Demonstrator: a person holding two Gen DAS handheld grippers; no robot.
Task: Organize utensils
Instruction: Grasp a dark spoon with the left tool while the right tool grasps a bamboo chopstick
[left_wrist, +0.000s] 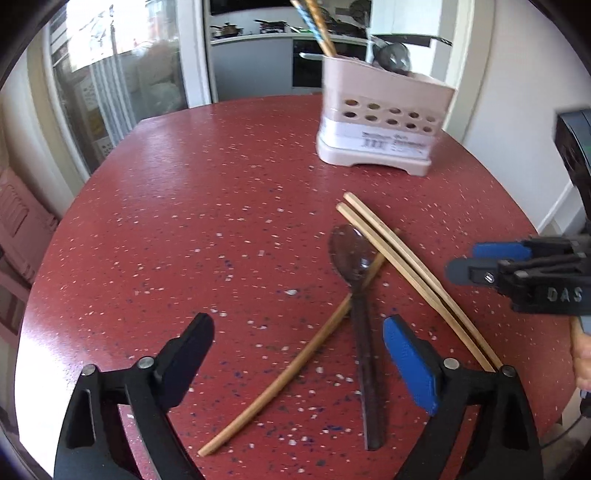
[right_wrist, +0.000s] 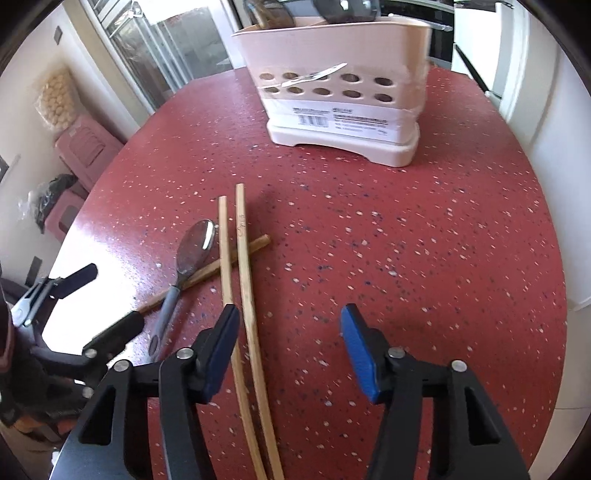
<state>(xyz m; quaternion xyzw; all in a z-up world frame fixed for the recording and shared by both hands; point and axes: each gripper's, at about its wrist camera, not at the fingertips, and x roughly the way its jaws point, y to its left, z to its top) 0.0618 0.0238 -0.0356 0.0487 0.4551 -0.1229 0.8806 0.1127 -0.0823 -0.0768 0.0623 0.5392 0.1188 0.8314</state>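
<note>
Both grippers hang over a red speckled table (left_wrist: 184, 206) with their jaws apart and nothing pressed between the pads. From its own camera, the left gripper (left_wrist: 299, 354) stands wide, and a single wooden chopstick (left_wrist: 280, 376) and the handle of a dark spoon (left_wrist: 360, 314) lie on the table in the gap between its fingers, touched by neither. That chopstick runs on a slant and passes under the spoon just below its bowl. A pair of chopsticks (left_wrist: 402, 273) lies side by side to the right, crossing over the far end of the single one beside the spoon's bowl. The right gripper (left_wrist: 480, 264) enters this view from the right edge, side-on, so its opening is hard to judge here. Its own camera settles that: the right gripper (right_wrist: 290, 350) is partly open, the pair of chopsticks (right_wrist: 240, 280) passes up between its fingers close against the left-hand pad, and whether that pad touches the nearer stick I cannot tell; the other pad stands well clear. This view also shows the spoon (right_wrist: 192, 251) as shiny metal with a grey handle, and the left gripper (right_wrist: 107, 306) at the left edge, above the spoon's handle. At the far side of the table stands a pale pink utensil holder (right_wrist: 343, 85) with rows of round holes and a barcode label; only the left view shows chopsticks (left_wrist: 317, 26) and dark ladles standing out of its top.
</note>
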